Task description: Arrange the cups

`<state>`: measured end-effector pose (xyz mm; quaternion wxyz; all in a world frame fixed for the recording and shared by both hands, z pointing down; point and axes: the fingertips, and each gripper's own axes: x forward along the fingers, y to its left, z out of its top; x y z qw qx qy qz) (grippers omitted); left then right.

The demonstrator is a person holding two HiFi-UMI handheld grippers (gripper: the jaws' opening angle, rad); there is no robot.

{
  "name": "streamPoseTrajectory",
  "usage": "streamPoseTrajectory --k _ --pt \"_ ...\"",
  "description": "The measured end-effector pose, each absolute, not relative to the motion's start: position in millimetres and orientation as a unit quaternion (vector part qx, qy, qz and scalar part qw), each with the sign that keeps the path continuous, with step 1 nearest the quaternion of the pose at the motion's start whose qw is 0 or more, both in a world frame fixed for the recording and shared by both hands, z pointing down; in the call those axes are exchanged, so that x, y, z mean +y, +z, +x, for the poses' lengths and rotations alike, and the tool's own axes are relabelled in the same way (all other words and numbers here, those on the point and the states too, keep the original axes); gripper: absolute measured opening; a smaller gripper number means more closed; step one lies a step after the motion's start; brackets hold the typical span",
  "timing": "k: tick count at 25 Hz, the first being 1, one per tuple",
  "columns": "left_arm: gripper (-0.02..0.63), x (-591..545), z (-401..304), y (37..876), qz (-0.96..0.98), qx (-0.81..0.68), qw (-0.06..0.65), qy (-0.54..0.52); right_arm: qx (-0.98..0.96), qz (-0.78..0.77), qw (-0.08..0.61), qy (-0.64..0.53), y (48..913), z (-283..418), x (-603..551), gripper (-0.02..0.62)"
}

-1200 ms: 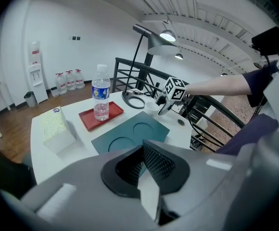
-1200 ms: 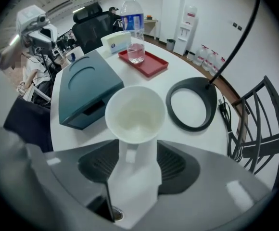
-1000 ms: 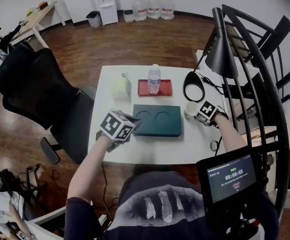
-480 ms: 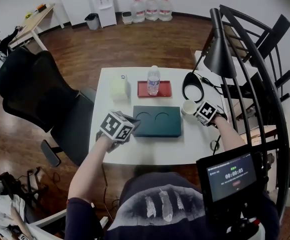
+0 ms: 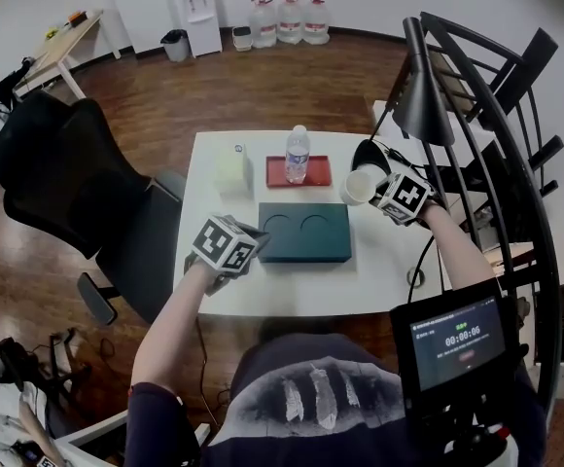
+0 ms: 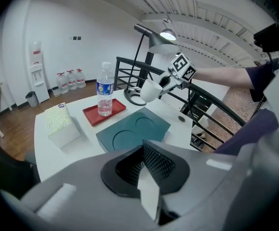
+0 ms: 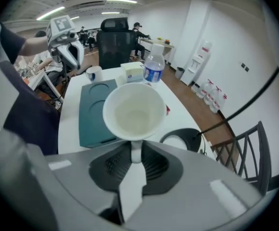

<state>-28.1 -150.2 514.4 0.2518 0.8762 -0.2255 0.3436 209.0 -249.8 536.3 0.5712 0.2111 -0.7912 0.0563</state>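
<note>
My right gripper (image 5: 377, 191) is shut on the handle of a white cup (image 5: 359, 184) and holds it in the air above the table's right side, its mouth tipped sideways. In the right gripper view the empty cup (image 7: 134, 110) fills the middle, its handle pinched between the jaws. A dark teal tray (image 5: 304, 233) with two round recesses lies in the middle of the white table (image 5: 379, 270). Near the front left corner my left gripper (image 5: 235, 249) hovers, shut and empty. A second small cup (image 7: 94, 73) stands on the table close to it.
At the back of the table stand a water bottle (image 5: 299, 152) on a red tray (image 5: 299, 171) and a tissue box (image 5: 231, 168). A black lamp (image 5: 420, 95) rises at the right, beside a metal rack (image 5: 501, 134). An office chair (image 5: 68, 178) is at the left.
My right gripper closed on the cup's handle and lifted the cup off the table, carrying it up and slightly toward the lamp base. The left gripper stayed where it was.
</note>
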Motion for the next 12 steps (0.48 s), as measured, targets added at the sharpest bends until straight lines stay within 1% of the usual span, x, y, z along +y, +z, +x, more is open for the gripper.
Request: streamPoseTrajectory --k 6,12 --pt "0.000 -148 -28 512 0.877 -0.223 0.251 0.344 -0.813 0.125 0.568 0.016 507 156 -223 0.049" --pt "0.000 -142 -34 514 0.877 -0.224 0.253 0.340 -0.812 0.066 0.579 0.019 515 131 -195 0.049"
